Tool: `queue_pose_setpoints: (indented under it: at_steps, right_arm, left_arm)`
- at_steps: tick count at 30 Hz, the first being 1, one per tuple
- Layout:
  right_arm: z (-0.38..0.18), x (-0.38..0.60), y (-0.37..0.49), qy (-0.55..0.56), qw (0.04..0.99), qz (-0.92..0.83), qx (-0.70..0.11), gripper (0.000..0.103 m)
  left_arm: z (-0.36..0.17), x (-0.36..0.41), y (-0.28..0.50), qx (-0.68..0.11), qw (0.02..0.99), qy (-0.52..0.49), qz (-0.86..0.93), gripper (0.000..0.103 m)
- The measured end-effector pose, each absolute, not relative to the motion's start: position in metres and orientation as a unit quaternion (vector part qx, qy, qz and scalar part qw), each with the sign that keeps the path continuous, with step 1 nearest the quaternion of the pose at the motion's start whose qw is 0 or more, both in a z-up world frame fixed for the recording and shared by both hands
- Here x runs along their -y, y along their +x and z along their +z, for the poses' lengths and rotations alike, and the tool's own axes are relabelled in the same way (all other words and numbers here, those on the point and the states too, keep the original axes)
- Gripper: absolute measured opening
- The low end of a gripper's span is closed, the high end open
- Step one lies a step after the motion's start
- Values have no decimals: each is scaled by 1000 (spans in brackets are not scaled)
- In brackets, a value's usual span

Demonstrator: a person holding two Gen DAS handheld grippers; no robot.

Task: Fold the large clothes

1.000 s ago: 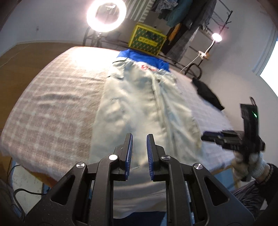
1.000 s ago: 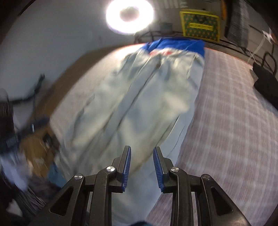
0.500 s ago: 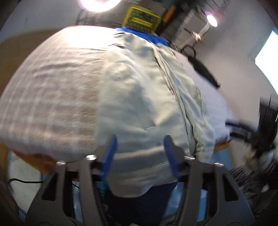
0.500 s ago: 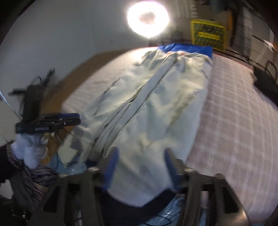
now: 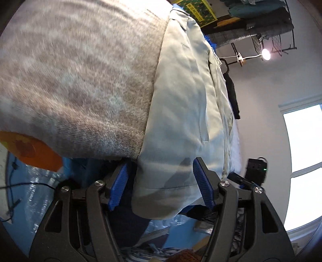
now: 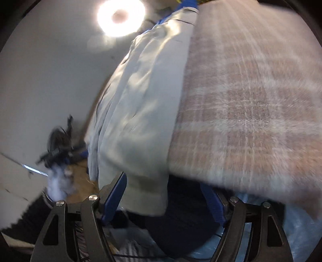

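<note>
Both tools, left (image 5: 163, 185) and right (image 6: 167, 199), gape released around the trousers' (image 5: 181, 104) soft, limp hem; pinch the hem corners.

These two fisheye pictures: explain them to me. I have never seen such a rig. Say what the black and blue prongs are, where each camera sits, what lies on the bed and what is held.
No robot here: a person holds a hand tool in each hand, and each tool has two jaws with blue pads and a camera looking along them.

One picture comes from the left gripper, the other from the right gripper. The black prongs at the bottom of each picture are that tool's own jaws, spread wide open.

A pair of pale trousers lies lengthwise on a bed covered by a checked blanket. The trouser hems hang over the near edge. Each gripper sits low at that edge with a hem between its open jaws, so nothing is held yet.

In the left picture the other tool shows at the right edge. The bright ring is a lamp.
</note>
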State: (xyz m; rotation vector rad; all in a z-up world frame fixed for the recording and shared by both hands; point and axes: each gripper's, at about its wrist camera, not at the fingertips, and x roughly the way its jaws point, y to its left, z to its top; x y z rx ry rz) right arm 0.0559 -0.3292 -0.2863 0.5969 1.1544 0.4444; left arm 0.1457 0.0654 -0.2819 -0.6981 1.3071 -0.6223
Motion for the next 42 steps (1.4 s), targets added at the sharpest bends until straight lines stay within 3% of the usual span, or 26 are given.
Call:
queue_pose_setpoints:
  at_steps: [10, 16, 22, 25, 29, 34, 42]
  right_arm:
    - [-304, 297, 72, 275, 762, 281, -514, 78]
    - [-307, 271, 78, 274, 744, 328, -514, 75]
    - [-302, 273, 76, 292, 723, 346, -521, 45]
    - [-291, 279, 74, 300, 716, 362, -516, 38]
    - [-270, 277, 70, 311, 713, 389, -493, 40]
    - [-274, 266, 70, 291, 713, 382, -511, 47]
    - [-271, 249, 63, 289, 703, 383, -525, 42]
  left_arm:
    - [-313, -51, 157, -570, 661, -374, -314, 66]
    - [-307, -38, 152, -568, 671, -342, -331, 65]
    - [-285, -35, 134, -569, 667, -336, -345, 52]
    - [-269, -31, 131, -554, 675, -340, -350, 47]
    - [-258, -31, 129, -530, 679, -358, -359, 51]
    - [-285, -14, 129, -555, 672, -351, -342, 58]
    - [-276, -26, 116, -564, 672, -340, -338, 58]
